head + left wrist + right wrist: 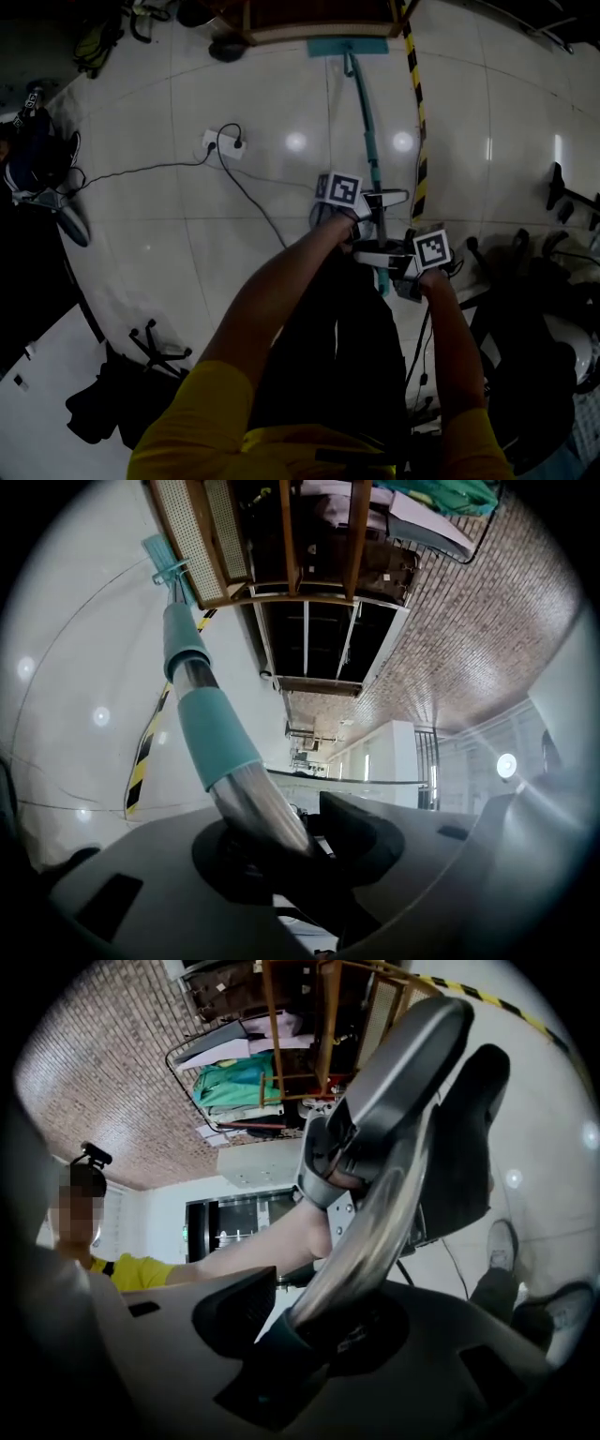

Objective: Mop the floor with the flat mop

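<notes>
The flat mop has a teal head [347, 46] lying on the white floor, up against the foot of a wooden shelf. Its teal and metal handle [367, 131] slants back toward me. My left gripper [384, 199] is shut on the metal part of the handle [211, 724], with the mop head [167, 566] far ahead. My right gripper [377, 251] is shut on the handle just below the left one. In the right gripper view the metal handle [375, 1232] runs up between the jaws to the left gripper [412, 1101]. The handle's dark end sits in the right gripper [309, 1335].
A wooden shelf [319, 21] stands at the far end. A yellow-black floor stripe [417, 112] runs right of the handle. A power strip [223, 142] with cables lies to the left. Chair bases [155, 349] stand at lower left, more chairs [562, 202] at the right.
</notes>
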Motion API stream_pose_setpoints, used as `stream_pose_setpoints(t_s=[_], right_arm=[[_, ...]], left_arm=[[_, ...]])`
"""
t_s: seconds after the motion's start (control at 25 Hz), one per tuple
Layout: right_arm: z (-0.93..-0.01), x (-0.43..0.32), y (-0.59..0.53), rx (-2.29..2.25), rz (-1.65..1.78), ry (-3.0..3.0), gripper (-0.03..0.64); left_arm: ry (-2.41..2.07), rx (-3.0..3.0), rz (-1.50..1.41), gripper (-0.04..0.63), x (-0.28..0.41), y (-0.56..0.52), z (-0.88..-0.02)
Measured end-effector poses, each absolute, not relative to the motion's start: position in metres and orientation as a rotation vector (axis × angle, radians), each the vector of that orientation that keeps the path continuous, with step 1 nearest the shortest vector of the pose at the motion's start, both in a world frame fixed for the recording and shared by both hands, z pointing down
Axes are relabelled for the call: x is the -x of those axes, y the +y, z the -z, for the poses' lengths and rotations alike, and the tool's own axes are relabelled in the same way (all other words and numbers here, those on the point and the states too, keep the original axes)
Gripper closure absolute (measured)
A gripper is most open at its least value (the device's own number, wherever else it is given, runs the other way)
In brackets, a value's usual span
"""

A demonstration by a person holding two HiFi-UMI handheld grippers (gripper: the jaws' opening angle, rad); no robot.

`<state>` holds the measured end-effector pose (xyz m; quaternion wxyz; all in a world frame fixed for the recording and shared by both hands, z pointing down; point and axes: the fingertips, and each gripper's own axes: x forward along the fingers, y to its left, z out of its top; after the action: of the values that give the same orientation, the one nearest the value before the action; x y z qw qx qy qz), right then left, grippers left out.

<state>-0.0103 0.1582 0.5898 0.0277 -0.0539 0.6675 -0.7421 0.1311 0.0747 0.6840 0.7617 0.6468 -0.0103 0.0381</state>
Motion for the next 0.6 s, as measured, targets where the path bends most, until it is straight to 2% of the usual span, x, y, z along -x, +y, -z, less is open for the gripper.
stream_pose_setpoints(t_s=[0.2, 0.36, 0.6], right_arm=[[-0.588, 0.019, 0.165, 0.148, 2.359, 2.020, 0.451], [-0.554, 0.027, 0.243, 0.088, 2.416, 1.954, 0.453], [-0.487, 0.032, 0.346, -0.044, 2.537, 1.897, 0.447]], left_arm=[[0.001, -1.390, -0.060, 0.468, -0.127, 0.077, -0.682], [-0.027, -1.351, -0.148, 0.462, -0.112, 0.160, -0.659], [-0.110, -1.243, -0.072, 0.462, -0.098, 0.263, -0.598]])
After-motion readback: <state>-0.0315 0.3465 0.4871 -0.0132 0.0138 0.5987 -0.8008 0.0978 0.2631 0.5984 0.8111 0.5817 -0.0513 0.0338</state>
